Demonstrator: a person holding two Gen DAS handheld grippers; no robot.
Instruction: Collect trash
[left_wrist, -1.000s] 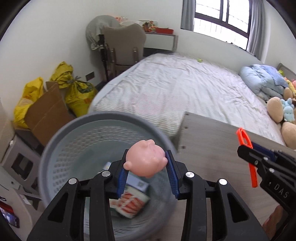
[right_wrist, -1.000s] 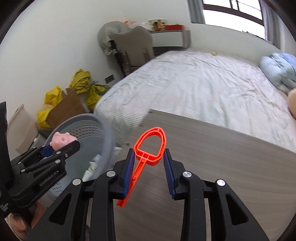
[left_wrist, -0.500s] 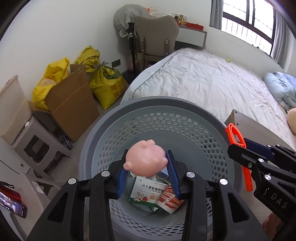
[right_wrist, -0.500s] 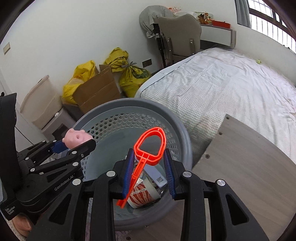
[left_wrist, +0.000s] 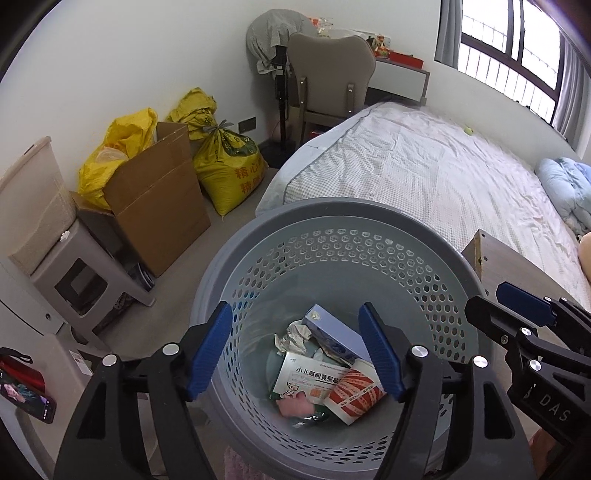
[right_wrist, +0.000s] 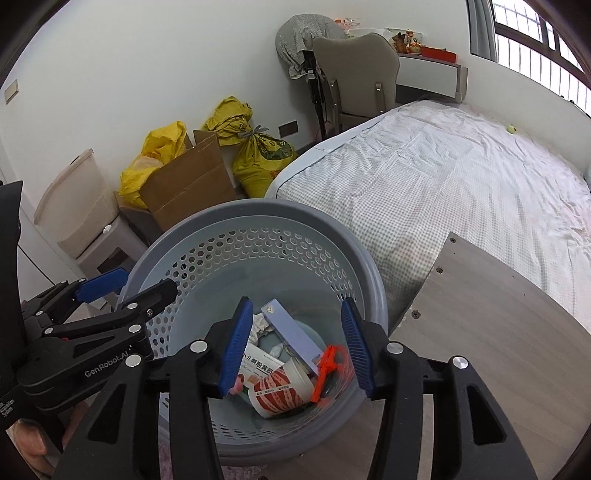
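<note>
Bedroom floor and white wall fill the background; a bed (left_wrist: 424, 173) with a checked sheet runs off to the right, a grey chair (left_wrist: 328, 74) stands at its head, and yellow sacks (left_wrist: 229, 162) and a cardboard box (left_wrist: 159, 199) sit against the wall on the left; a wooden board (right_wrist: 498, 314) lies just beside the basket on the right.

Both grippers hang over a grey perforated basket (left_wrist: 332, 218), pointing down into it; the left gripper (left_wrist: 295, 350) has its blue pads spread wide and still opening, with nothing between them; the right gripper (right_wrist: 295, 343) is also opening, its pads apart and pinching nothing.

At the bottom of the basket lie a white medicine box (left_wrist: 314, 376), a long blue box (left_wrist: 332, 334), a red-and-white paper cup (left_wrist: 354, 395) on its side and a crumpled tissue (left_wrist: 293, 336); a pink toy (left_wrist: 295, 406), blurred, sits low beside the medicine box and may be still falling; an orange plastic tool (right_wrist: 327, 369), also blurred, lies against the cup near the right wall of the basket.
</note>
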